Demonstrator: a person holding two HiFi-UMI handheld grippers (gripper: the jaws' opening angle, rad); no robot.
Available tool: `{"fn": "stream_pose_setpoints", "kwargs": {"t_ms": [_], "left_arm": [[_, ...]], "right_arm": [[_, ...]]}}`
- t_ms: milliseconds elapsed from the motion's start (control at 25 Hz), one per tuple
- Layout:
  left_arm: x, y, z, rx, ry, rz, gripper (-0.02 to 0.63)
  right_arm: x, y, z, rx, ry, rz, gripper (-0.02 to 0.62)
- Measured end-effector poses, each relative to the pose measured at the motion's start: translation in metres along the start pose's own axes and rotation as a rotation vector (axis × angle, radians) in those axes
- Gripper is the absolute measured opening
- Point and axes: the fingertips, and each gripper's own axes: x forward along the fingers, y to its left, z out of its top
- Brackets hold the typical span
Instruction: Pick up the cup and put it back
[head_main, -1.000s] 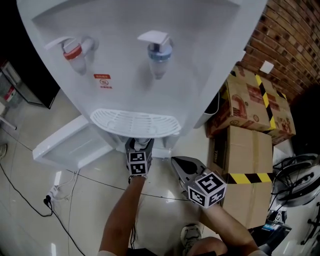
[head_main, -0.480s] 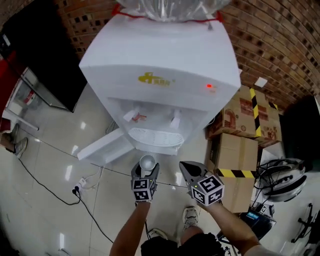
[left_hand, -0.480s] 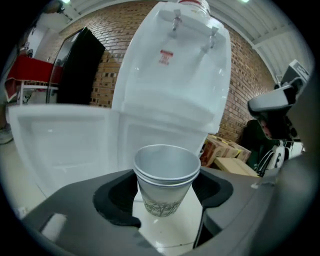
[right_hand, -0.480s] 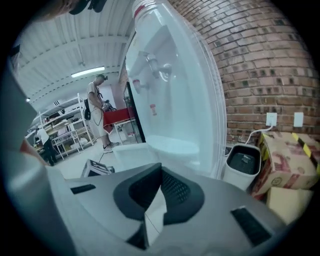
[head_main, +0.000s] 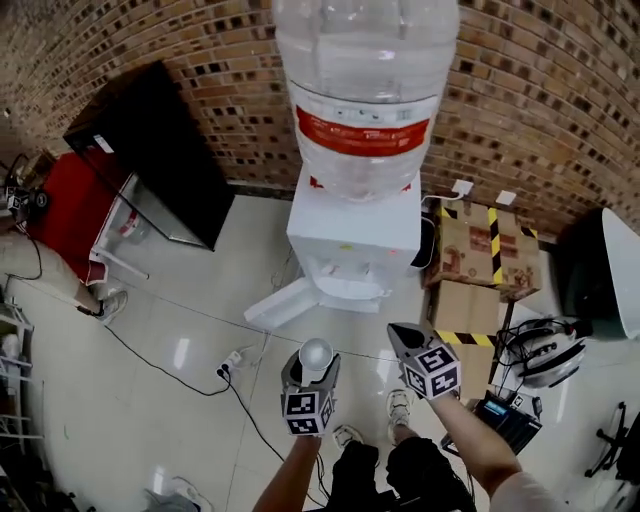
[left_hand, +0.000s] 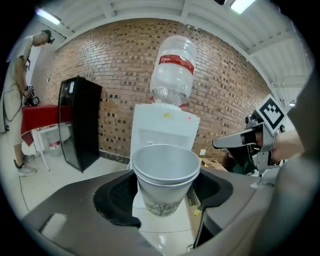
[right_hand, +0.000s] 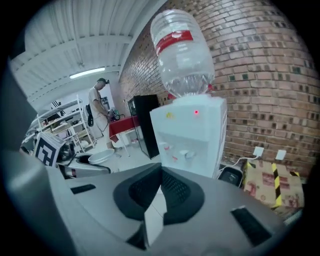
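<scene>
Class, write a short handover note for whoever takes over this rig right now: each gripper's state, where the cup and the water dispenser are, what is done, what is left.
Left gripper: shut on the paper cup, which is upright. Its rim looks doubled, so it may be two nested cups.
Right gripper: shut and empty, held beside the left one.
Water dispenser: ahead against the brick wall, apart from both grippers.
Done: the cup is picked up and held above the floor.
Left: put the cup back.

Two tools (head_main: 312, 366) (head_main: 398, 333), one cup (head_main: 316, 352), one water dispenser (head_main: 352, 235), one bottle (head_main: 365, 90)
</scene>
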Motion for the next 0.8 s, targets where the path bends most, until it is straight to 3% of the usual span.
{"fn": "stream_pose_setpoints", "kwargs": {"t_ms": [200, 400, 800], "left_arm": [[-0.079, -0.014, 0.061, -0.048, -0.033, 0.006, 0.345], [-0.135, -0.047, 0.086, -0.089, -0.064, -0.002, 0.347], [-0.234, -0.162, 0.086, -0.07, -0.144, 0.054, 0.347]], "right_arm": [[-0.068, 0.024, 0.052, 0.037, -0.045, -0.036, 0.005], [-0.122, 0.05, 0.072, 0.049, -0.064, 0.002, 0.005], [-0.27, 0.074, 0.034, 0.051, -0.13, 0.096, 0.008]]}}
